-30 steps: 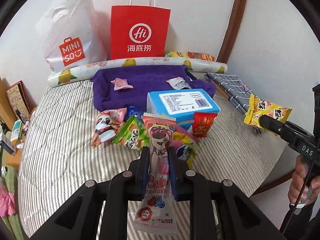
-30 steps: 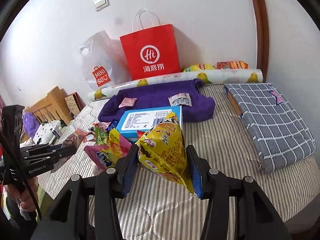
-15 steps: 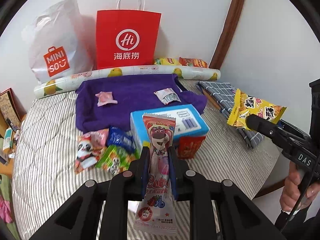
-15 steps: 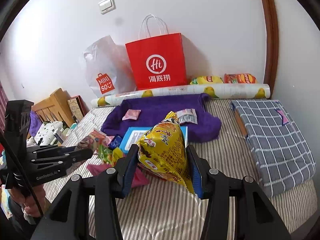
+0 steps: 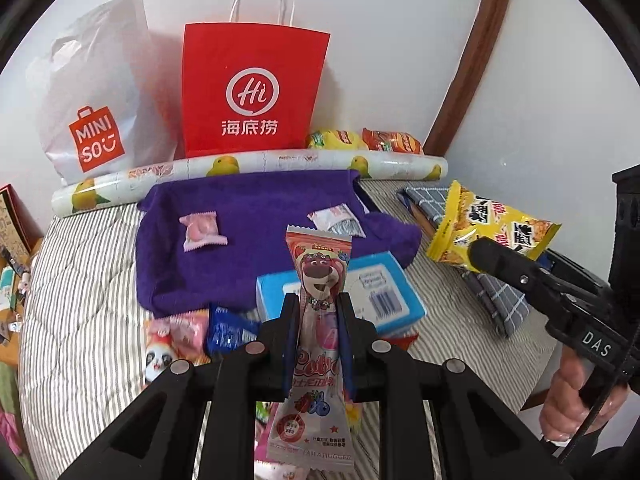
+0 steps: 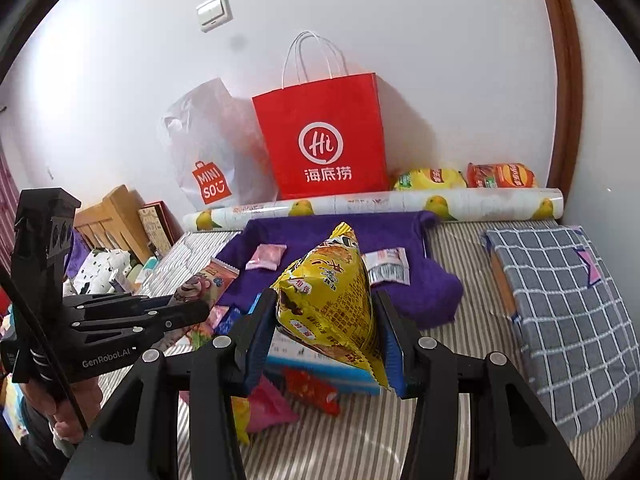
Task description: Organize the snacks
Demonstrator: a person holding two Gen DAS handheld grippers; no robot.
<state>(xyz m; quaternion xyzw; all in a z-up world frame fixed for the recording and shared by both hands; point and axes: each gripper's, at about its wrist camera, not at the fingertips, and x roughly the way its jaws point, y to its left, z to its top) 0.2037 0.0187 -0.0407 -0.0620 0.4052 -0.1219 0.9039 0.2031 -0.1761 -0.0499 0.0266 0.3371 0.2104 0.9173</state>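
Note:
My left gripper (image 5: 318, 300) is shut on a long pink bear-print candy packet (image 5: 318, 280), held upright above the striped bed. My right gripper (image 6: 326, 300) is shut on a puffy yellow snack bag (image 6: 332, 296); that bag also shows at the right of the left wrist view (image 5: 480, 228). A purple towel (image 5: 248, 208) lies ahead with a pink sachet (image 5: 202, 230) and a white sachet (image 5: 336, 220) on it. A blue box (image 5: 384, 284) sits just beyond my left fingers, with loose snacks (image 5: 176, 340) beside it.
A red paper bag (image 5: 252, 88) and a white Miniso bag (image 5: 96, 92) stand against the far wall behind a rolled lemon-print sheet (image 5: 248, 168). Two chip bags (image 6: 464, 176) lie by the wall. A folded checked cloth (image 6: 560, 300) lies at the right.
Both grippers have risen and moved forward toward the wall with their snacks still held. The towel and bags now sit lower and nearer in both views.

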